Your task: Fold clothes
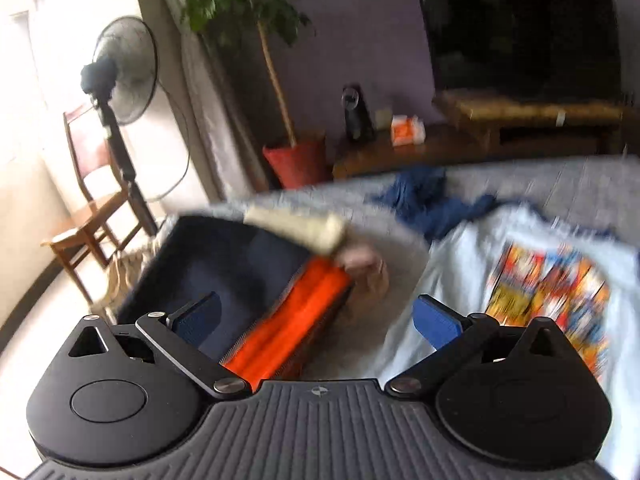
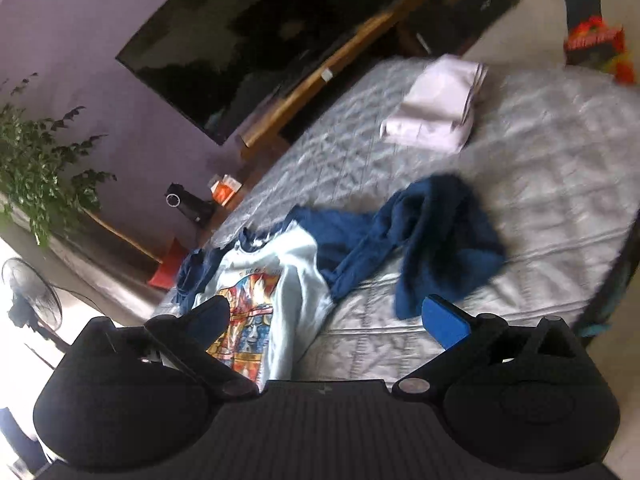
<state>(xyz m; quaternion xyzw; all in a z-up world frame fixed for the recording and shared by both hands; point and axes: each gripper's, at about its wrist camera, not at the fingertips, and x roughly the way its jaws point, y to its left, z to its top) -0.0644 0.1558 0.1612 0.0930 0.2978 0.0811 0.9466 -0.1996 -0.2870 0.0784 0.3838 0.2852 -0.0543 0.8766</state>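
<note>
Both grippers, left [image 1: 316, 320] and right [image 2: 326, 320], jaws apart, empty. Pale printed T-shirt [image 2: 276, 280] lower left (blurred), touching crumpled blue garment [image 2: 436, 236] at centre; folded pale piece [image 2: 436, 108] upper right on bed [image 2: 540, 168].

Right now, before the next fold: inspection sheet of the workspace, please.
Surface: grey quilted mattress, largely bare.
Job's things: light printed T-shirt spread near the edge; dark blue garment crumpled beside it; folded pale stack at the far side.
Clutter: open dark suitcase with an orange item, beside the bed.
Grippers: left gripper open, empty; right gripper open, empty.
Cables: nothing seen.
Surroundings: TV, potted plant, standing fan, wooden chair.
</note>
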